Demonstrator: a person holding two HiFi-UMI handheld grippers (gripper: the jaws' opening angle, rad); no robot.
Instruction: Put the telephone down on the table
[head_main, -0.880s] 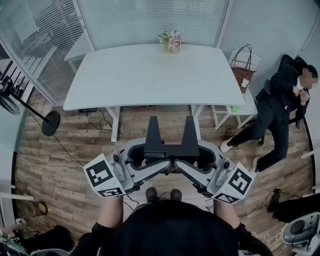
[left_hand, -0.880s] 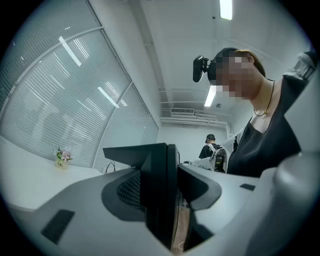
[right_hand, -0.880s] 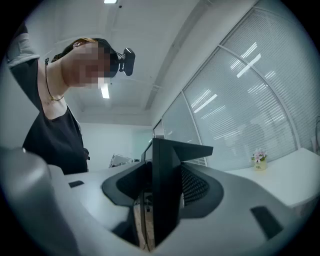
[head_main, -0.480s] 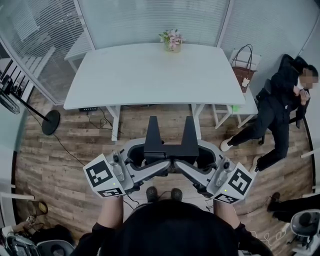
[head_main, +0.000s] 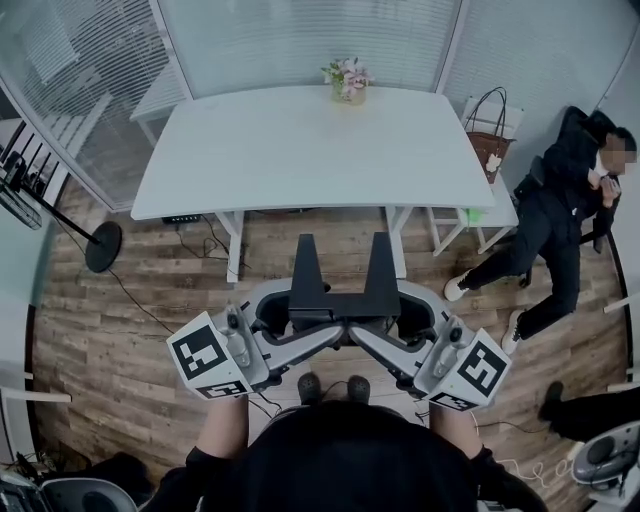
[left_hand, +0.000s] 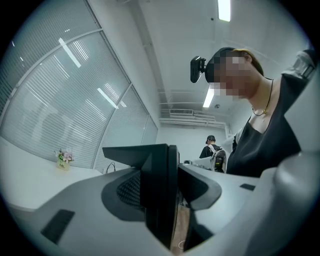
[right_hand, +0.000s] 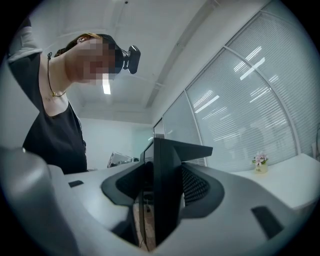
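PHOTOGRAPHER: Hardly anything moves from a second ago. Both grippers and the telephone (head_main: 345, 298) keep their place, and only a brown item on the floor at lower left has left the frame.

DESK: Who holds what?

PHOTOGRAPHER: Nearest the camera, the left gripper (head_main: 305, 318) and right gripper (head_main: 385, 318) point inward at each other. Each has its grey jaws clamped on one end of the black telephone, which hangs over the wood floor (head_main: 130, 320), short of the table (head_main: 300, 150).

DESK: And beyond?

PHOTOGRAPHER: A flower pot (head_main: 345, 85) stands at the white table's far edge. A brown handbag (head_main: 487, 140) sits on a white chair (head_main: 500, 205) at right, and a person (head_main: 560, 215) in dark clothes sits past it.
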